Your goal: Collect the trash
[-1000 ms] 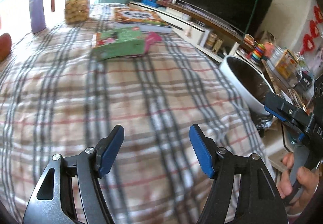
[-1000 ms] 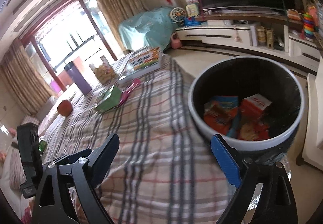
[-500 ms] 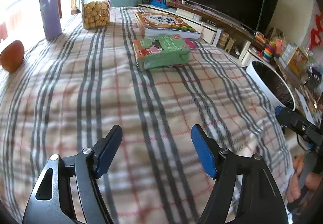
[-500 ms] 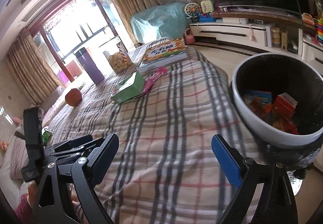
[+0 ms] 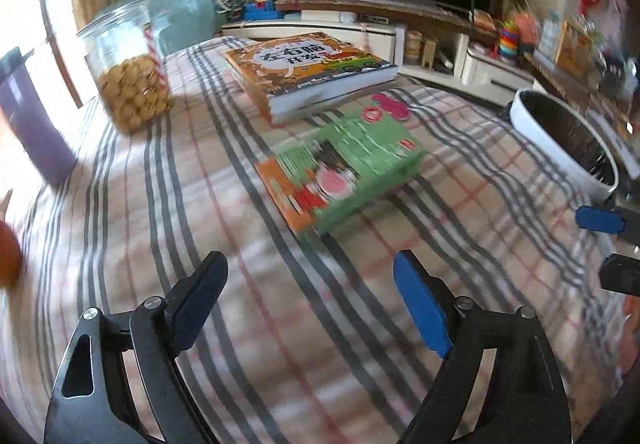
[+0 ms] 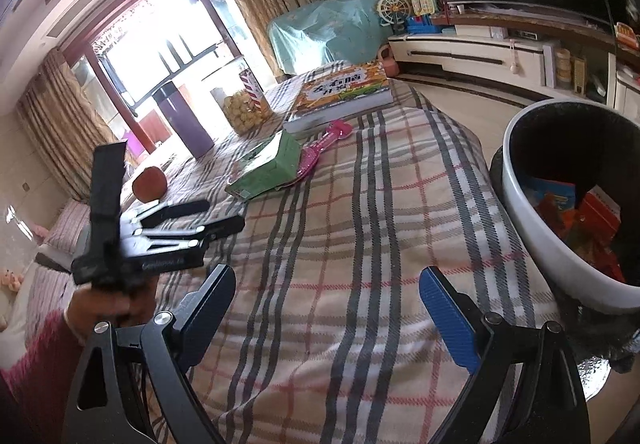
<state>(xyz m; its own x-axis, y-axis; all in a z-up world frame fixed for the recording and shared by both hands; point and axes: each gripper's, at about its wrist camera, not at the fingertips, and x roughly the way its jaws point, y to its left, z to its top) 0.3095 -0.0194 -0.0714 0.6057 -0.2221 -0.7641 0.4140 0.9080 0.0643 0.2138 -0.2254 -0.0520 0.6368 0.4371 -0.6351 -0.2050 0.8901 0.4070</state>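
Left gripper (image 5: pixel 308 296) hovers over the plaid cloth (image 5: pixel 200 204), jaws opening, nothing between them. Right gripper (image 6: pixel 326 304) also over the cloth, jaws spread wide, empty. Left gripper shows in the right view too, held by a hand (image 6: pixel 108 306) in a red sleeve.

Green box (image 5: pixel 340 172) lies flat on the cloth ahead of the left gripper, well apart from its pads; blurred in the left view. A pink item (image 6: pixel 320 148) lies just beside the box, partly under its far edge; its kind cannot be told. Behind both, a thick book (image 5: pixel 308 72) with an orange cover, lying flat.

Bin (image 6: pixel 532 212), white outside and dark inside, stands beside the cloth's right edge, near the right gripper. Inside it: red, orange and blue wrappers (image 6: pixel 576 212).

Farther back on the cloth: clear jar (image 5: pixel 128 72) of round snacks, upright; purple cup (image 6: pixel 186 120), upright; a red-orange fruit (image 6: pixel 149 184) near the left edge.
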